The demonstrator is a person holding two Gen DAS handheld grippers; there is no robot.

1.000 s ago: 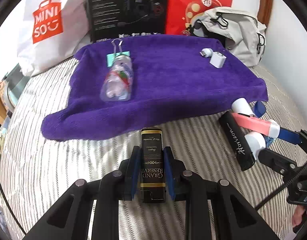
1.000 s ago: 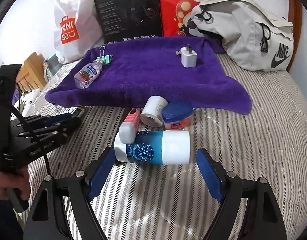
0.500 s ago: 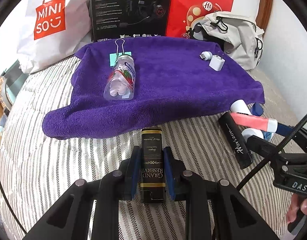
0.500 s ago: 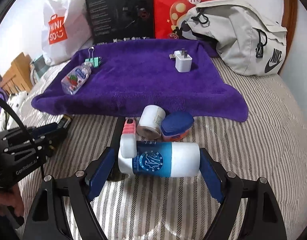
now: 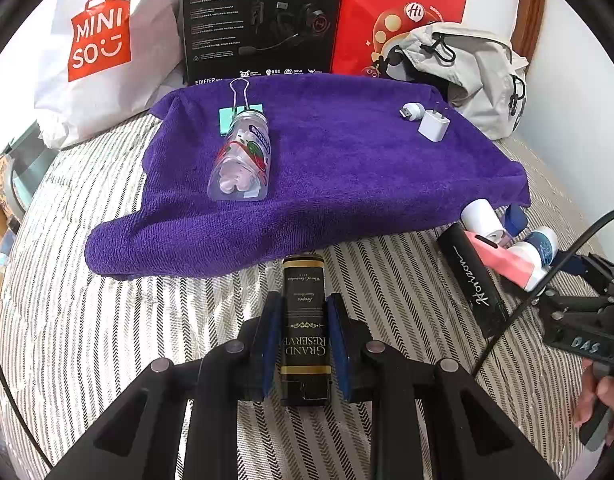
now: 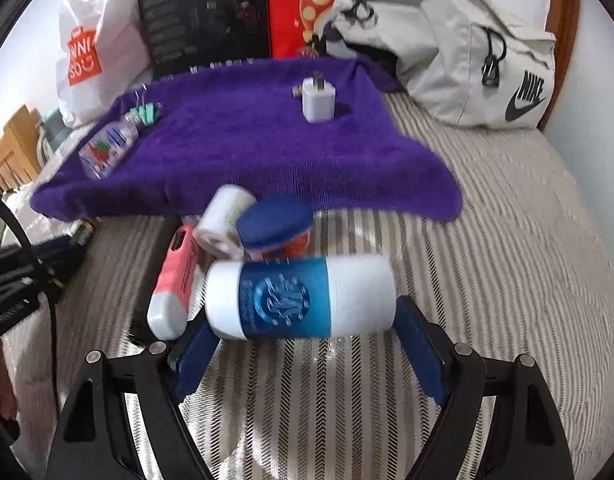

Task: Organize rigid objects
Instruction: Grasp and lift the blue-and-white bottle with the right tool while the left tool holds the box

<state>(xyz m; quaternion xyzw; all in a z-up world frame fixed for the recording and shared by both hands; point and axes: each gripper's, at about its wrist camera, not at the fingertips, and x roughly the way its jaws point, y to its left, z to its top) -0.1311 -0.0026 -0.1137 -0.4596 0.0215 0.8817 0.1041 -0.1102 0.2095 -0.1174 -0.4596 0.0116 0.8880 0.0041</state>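
Left gripper (image 5: pixel 305 320): clamped on a black "Grand Reserve" box (image 5: pixel 305 312), blue pads pressed to both long sides; box lies lengthwise at lower centre of the left view, its far end near the towel's front edge.
Right gripper (image 6: pixel 303 344): jaws spread wide, blue pads at either end of the blue-and-white bottle (image 6: pixel 301 298); whether the pads touch it cannot be told. The bottle lies crosswise at centre of the right view.
Cluster behind bottle: pink-and-white tube (image 6: pixel 175 276) at its left, white roll (image 6: pixel 225 222) and blue-lidded jar (image 6: pixel 275 226) just behind, all close together on the striped bedsheet (image 6: pixel 507 240).
Black "Horizon" case (image 5: pixel 473 280): right of the left view, beside the pink tube.
Purple towel (image 5: pixel 347 168): centre, spread on the bed.
On towel: clear bottle (image 5: pixel 243 160) lying at left, teal binder clip (image 5: pixel 237 114) at its far end; white charger plug (image 5: pixel 434 126) at upper right, small USB adapter (image 5: pixel 411 111) just beside it.
Background: Miniso bag (image 5: pixel 103 40) upper left, grey Nike bag (image 6: pixel 467 52) upper right.
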